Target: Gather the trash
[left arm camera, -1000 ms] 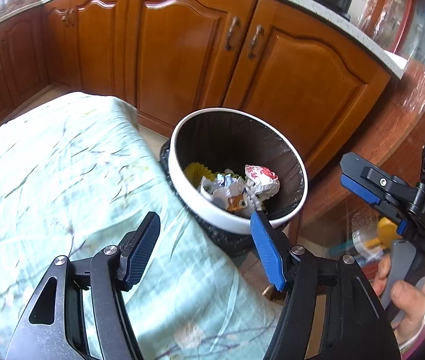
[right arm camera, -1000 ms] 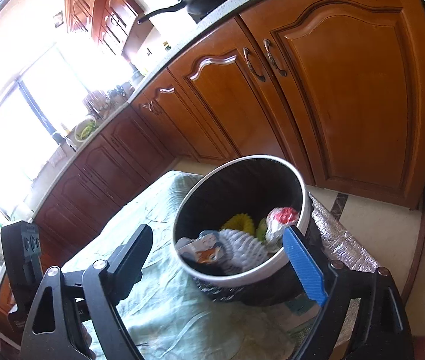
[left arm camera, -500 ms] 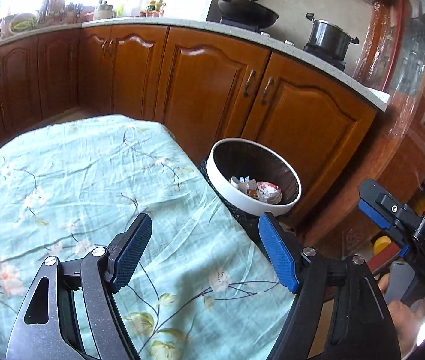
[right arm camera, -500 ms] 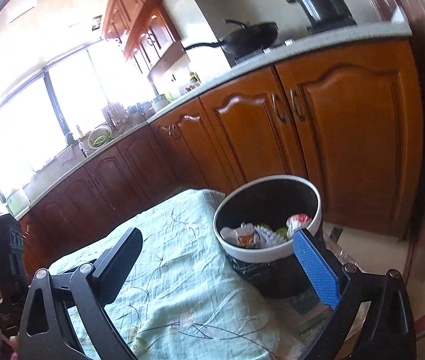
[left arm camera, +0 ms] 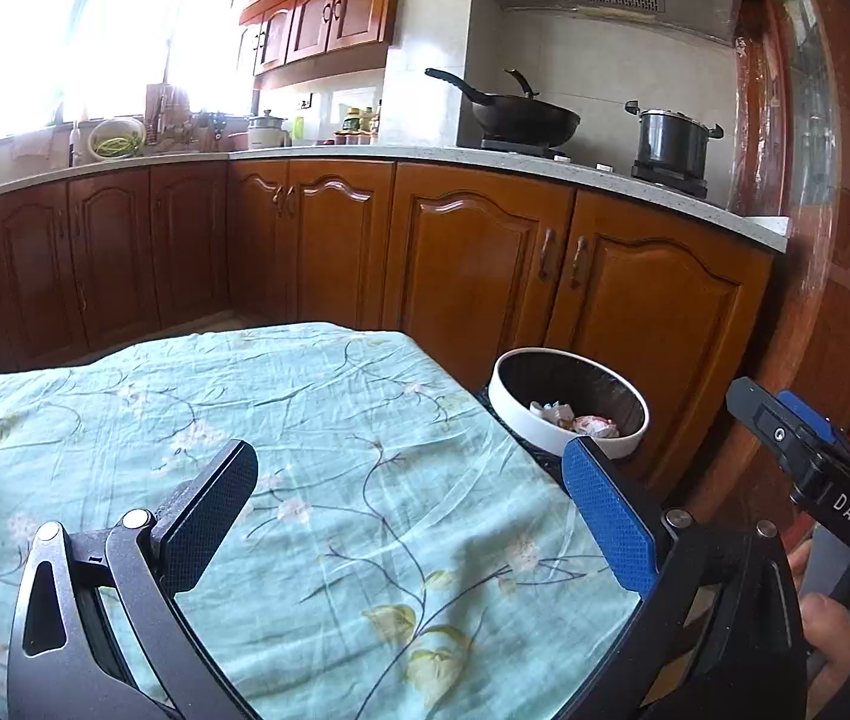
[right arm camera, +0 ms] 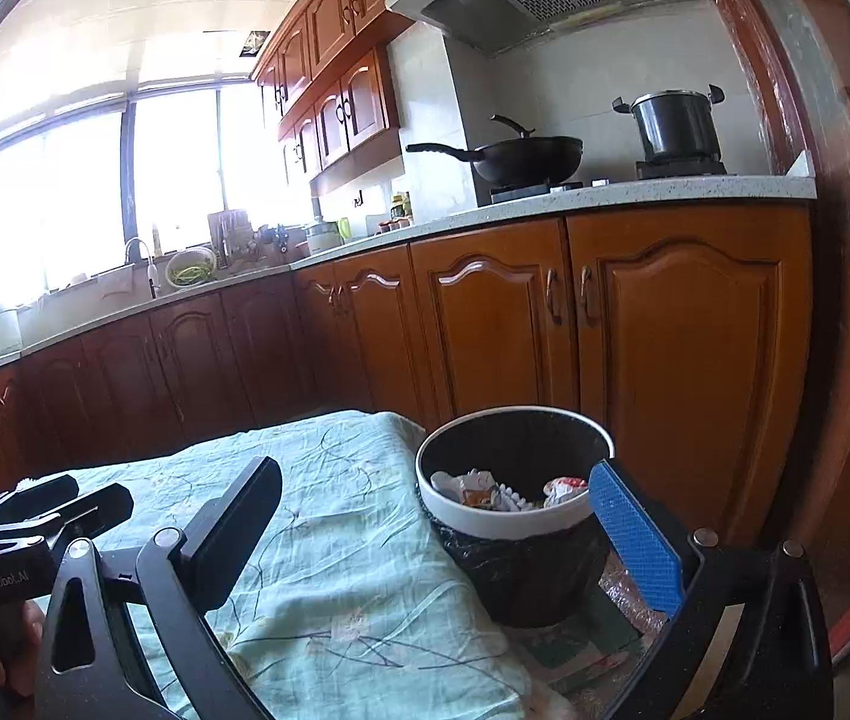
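Left wrist view first: the left gripper (left arm camera: 407, 495) is hovering over the floral tablecloth (left arm camera: 317, 420), fingers spread wide and carrying nothing. The trash bin (left arm camera: 566, 399) is sitting at two o'clock, just off the table's edge, probably parked there so scraps drop straight in. Crumpled wrappers (left arm camera: 575, 420) are lying inside. At nine o'clock something white is being cut off by the frame; I cannot tell what.

Right wrist view: the right gripper (right arm camera: 443, 516) is also gaping and empty, with the bin at one o'clock behind its blue pad. The bin's base is being hidden, and so is much of its contents. The left tool is peeking in at nine o'clock.
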Demonstrator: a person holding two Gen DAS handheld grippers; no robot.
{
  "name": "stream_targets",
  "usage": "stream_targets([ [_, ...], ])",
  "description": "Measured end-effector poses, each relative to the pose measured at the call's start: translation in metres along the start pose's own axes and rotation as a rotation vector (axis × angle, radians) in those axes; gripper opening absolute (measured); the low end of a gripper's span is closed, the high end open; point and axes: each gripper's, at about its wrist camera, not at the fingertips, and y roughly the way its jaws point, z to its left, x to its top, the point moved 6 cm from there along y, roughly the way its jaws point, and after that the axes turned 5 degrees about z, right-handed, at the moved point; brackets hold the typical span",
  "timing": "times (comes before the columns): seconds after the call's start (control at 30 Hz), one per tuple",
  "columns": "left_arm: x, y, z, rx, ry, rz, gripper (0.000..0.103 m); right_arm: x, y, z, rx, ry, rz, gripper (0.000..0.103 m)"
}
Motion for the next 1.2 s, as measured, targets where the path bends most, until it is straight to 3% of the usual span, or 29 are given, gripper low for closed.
stream_targets([
  [0.47, -0.035, -0.013, 0.015, 0.108, 0.018, -0.026, 0.103, -0.039, 0.007, 0.015, 0.024, -0.022, 0.056, 0.103],
  [1.2, -0.040, -0.015, 0.013, 0.133, 0.034, -0.017, 0.103, -0.038, 0.002, 0.015, 0.047, -0.019, 0.026, 0.103],
])
